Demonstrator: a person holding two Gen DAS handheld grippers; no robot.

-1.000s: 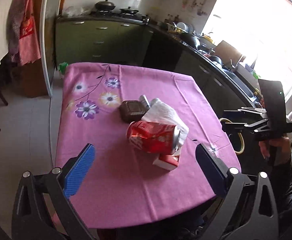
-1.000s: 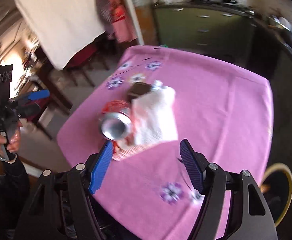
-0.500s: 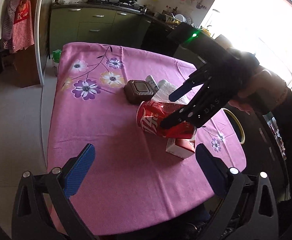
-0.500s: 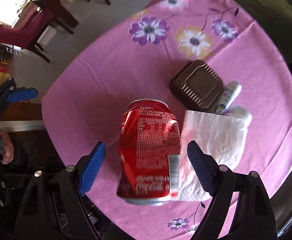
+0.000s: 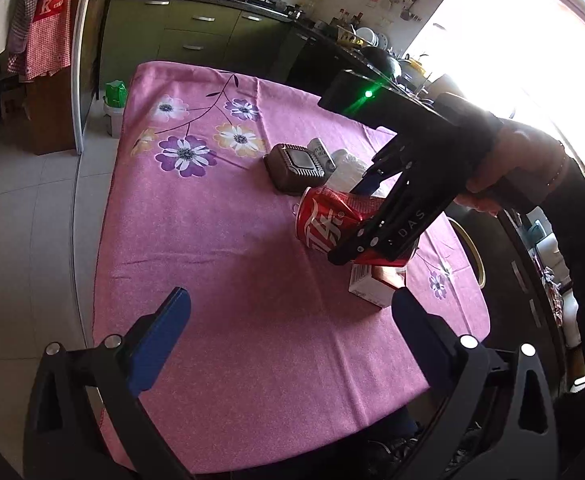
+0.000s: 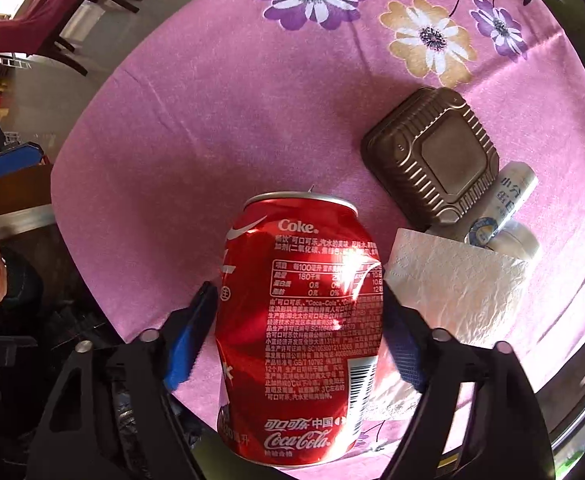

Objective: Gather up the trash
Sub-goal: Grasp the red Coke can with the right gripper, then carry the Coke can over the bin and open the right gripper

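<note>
A dented red Coke can (image 6: 296, 320) lies on its side on the pink flowered tablecloth (image 6: 212, 120). My right gripper (image 6: 296, 324) is shut on it, a blue pad on each side. The can (image 5: 328, 220) and the right gripper (image 5: 376, 216) also show in the left wrist view. Beside the can lie a white paper napkin (image 6: 452, 280), a brown plastic tray (image 6: 432, 156), a small white bottle (image 6: 504, 200) and a small red and white carton (image 5: 376, 284). My left gripper (image 5: 288, 328) is open and empty over the table's near edge.
Green kitchen cabinets (image 5: 180, 36) with pots stand behind the table. A small bin with a green bag (image 5: 114, 104) stands on the floor at the table's far left corner. A dark counter (image 5: 372, 64) runs along the right side. Red chairs (image 6: 52, 8) stand on the tiled floor.
My right gripper came down over the can and closed its jaws on it. My left gripper stayed open and shifted slightly closer to the table.
</note>
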